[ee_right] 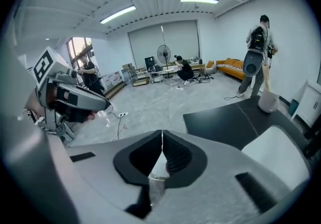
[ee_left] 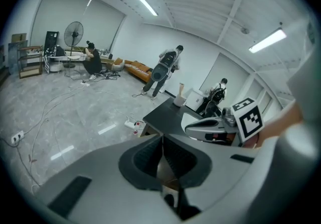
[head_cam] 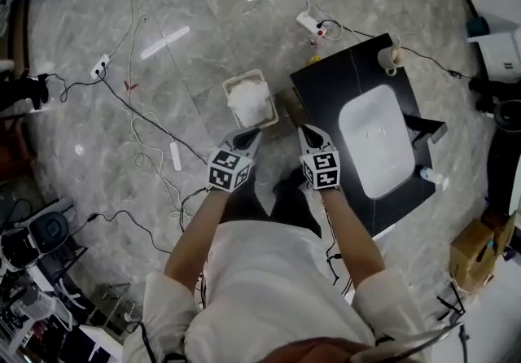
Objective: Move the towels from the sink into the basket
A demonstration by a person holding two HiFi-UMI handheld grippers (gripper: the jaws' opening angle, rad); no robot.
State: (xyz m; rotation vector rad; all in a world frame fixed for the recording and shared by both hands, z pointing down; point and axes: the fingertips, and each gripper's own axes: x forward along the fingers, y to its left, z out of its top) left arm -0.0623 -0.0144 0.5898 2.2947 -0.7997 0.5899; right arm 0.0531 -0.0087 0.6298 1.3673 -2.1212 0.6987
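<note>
Left arm: stretched out ahead of me and angled slightly inward. The left gripper [head_cam: 244, 138] points forward and down, with its marker cube on top.
Left gripper: jaws pressed together at the tips [ee_left: 162, 140], and I've got nothing in them.
Basket [head_cam: 235, 82]: pale and rectangular, one only. It stands on the marble floor just past my left gripper's tips, close by the near left corner of the counter [head_cam: 342, 68].
Towels [head_cam: 249, 101]: white and crumpled, heaped in the basket and filling it to the rim. It reads as one mound, so I can't count them singly.
Right gripper: level with the left and just beside it, two grippers up in all. The right gripper [head_cam: 312, 138] tips down over the counter's left edge.
Right gripper jaws: tips meet [ee_right: 162, 136], gripping nothing. A pale patch shows in the gap behind them, and I can't tell what it is.
Right arm: out from my white sleeve, mirroring the left.
Sink [head_cam: 366, 117]: one white rounded basin set in the black counter, to the right of my right gripper. A dark tap [head_cam: 429, 130] sits on its right side.
Cup [head_cam: 390, 58]: one, white, on the counter's far corner.
Floor: three white power strips [head_cam: 309, 24] and trailing cables.
Room: three people [ee_left: 164, 70] well off.
</note>
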